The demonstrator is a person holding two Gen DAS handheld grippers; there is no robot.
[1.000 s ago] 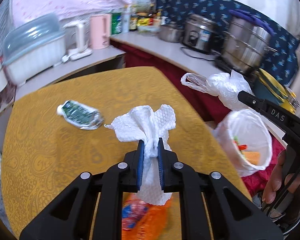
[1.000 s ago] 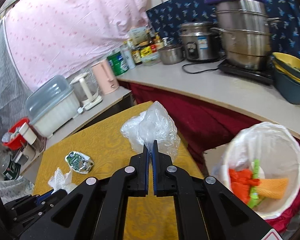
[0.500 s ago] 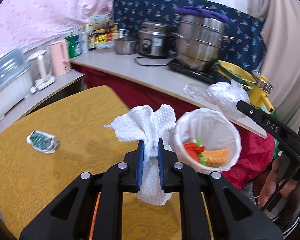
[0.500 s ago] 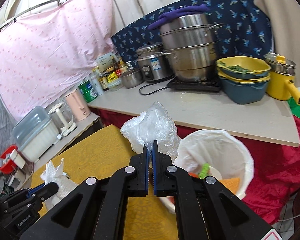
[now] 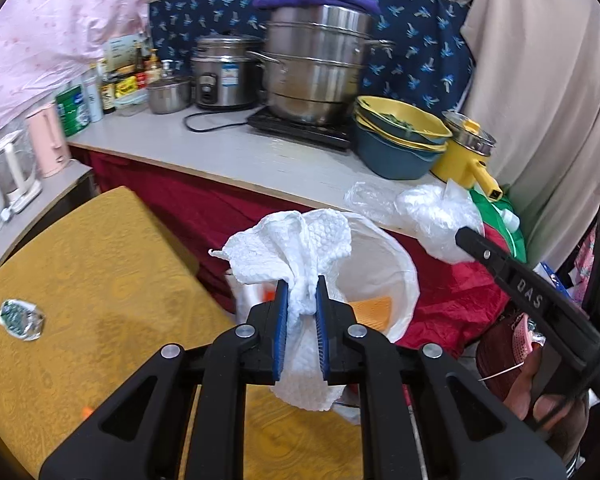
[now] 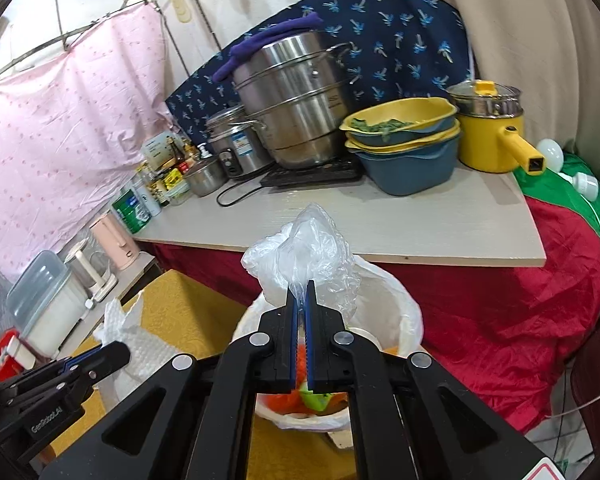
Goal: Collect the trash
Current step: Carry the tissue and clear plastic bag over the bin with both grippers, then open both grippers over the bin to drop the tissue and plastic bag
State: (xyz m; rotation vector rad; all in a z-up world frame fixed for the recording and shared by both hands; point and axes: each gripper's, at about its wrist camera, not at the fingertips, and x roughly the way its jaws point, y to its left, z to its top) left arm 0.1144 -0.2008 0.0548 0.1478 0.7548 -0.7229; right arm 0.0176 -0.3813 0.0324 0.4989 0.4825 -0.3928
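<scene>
My left gripper (image 5: pixel 300 292) is shut on a crumpled white paper towel (image 5: pixel 288 240) and holds it at the near rim of the white-lined trash bin (image 5: pixel 400 276). My right gripper (image 6: pixel 300 292) is shut on a crumpled clear plastic bag (image 6: pixel 304 256) and holds it over the same bin (image 6: pixel 400 304), which has orange and green trash inside. The bag also shows in the left wrist view (image 5: pixel 432 212), and the towel shows in the right wrist view (image 6: pixel 140 344). A green foil wrapper (image 5: pixel 20 318) lies on the yellow table (image 5: pixel 100 280) at the left.
A counter (image 5: pixel 240 152) behind the bin carries steel pots (image 5: pixel 320 68), stacked yellow and blue bowls (image 5: pixel 400 140), a yellow pot (image 5: pixel 468 156), bottles and kettles. Red cloth (image 6: pixel 520 300) hangs below the counter. The bin stands off the table's right edge.
Both grippers have swung right from over the table to the trash bin, carrying the towel and the bag. The foil wrapper stays on the table, now far left.
</scene>
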